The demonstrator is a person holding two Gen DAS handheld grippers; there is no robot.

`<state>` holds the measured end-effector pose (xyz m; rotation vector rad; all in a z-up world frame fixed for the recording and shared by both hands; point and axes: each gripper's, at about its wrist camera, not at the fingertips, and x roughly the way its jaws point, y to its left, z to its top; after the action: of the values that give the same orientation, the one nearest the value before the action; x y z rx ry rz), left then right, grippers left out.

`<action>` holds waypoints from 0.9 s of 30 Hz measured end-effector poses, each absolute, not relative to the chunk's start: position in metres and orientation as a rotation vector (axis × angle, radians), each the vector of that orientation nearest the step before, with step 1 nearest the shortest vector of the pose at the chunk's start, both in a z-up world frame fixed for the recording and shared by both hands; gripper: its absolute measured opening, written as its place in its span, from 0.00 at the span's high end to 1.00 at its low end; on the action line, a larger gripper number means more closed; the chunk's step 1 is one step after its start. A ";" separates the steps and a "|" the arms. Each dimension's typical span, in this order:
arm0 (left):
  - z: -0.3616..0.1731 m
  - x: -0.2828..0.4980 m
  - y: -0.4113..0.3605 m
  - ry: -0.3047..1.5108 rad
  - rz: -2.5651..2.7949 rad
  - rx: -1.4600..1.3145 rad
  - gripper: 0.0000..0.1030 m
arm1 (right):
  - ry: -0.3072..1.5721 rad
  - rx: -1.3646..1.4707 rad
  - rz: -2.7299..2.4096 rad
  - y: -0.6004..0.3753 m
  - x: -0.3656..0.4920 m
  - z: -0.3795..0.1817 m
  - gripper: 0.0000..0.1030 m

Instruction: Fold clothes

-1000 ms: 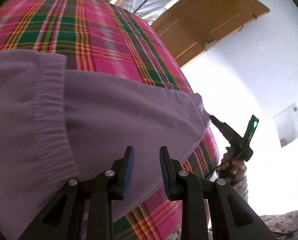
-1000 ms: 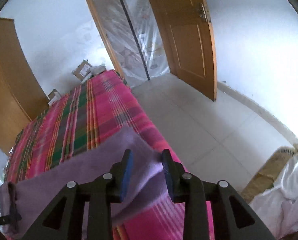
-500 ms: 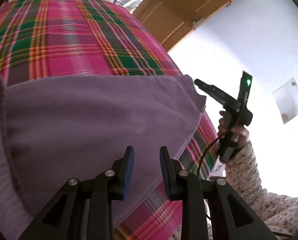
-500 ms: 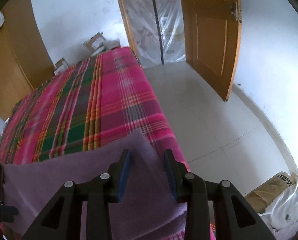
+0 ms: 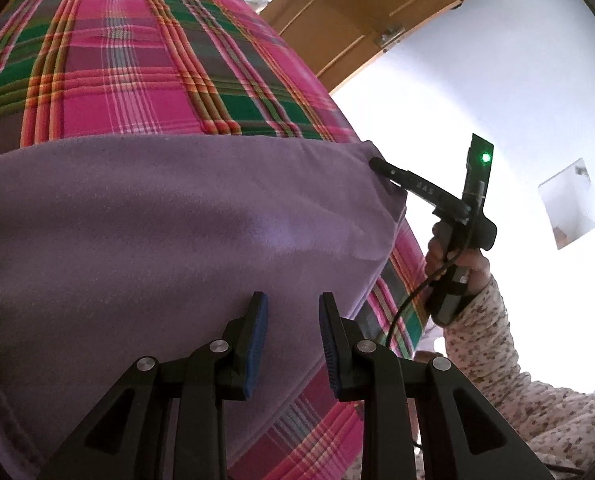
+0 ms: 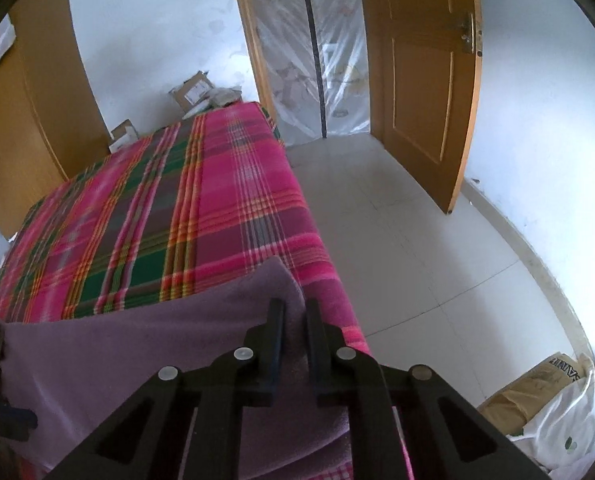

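Note:
A purple fleece garment [image 5: 157,240] lies spread over the near end of a bed covered with a pink and green plaid blanket [image 5: 137,80]. My left gripper [image 5: 291,312] hovers over the garment's near edge, open, its blue pads bare. My right gripper [image 6: 295,308] sits at the garment's far right corner [image 6: 281,276]; its jaws are closing and the purple cloth is pinched between them. The left wrist view shows the right gripper [image 5: 377,164] from the side, its tip on that corner, held by a hand [image 5: 457,264] in a floral sleeve.
The bed's right edge drops to a tiled floor [image 6: 417,240]. Beyond stand an open wooden door [image 6: 421,80], a plastic-sheeted doorway [image 6: 309,60], a wardrobe [image 6: 25,120] and cardboard boxes [image 6: 189,92]. Bags [image 6: 549,412] lie on the floor at the lower right.
The right jaws have narrowed onto the garment's corner. The left gripper has slid across the garment, and the elastic waistband has passed out of its view to the left.

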<state>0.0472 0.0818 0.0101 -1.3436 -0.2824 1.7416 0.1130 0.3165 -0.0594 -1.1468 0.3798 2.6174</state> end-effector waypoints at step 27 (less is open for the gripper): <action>0.012 0.057 0.097 -0.232 1.735 -1.332 0.73 | 0.807 -0.875 2.508 0.333 0.206 -0.054 0.64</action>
<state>0.0566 0.0972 0.0122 -1.3323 -0.2323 1.7347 0.2059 0.3332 -0.0539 -0.8753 0.8069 2.5075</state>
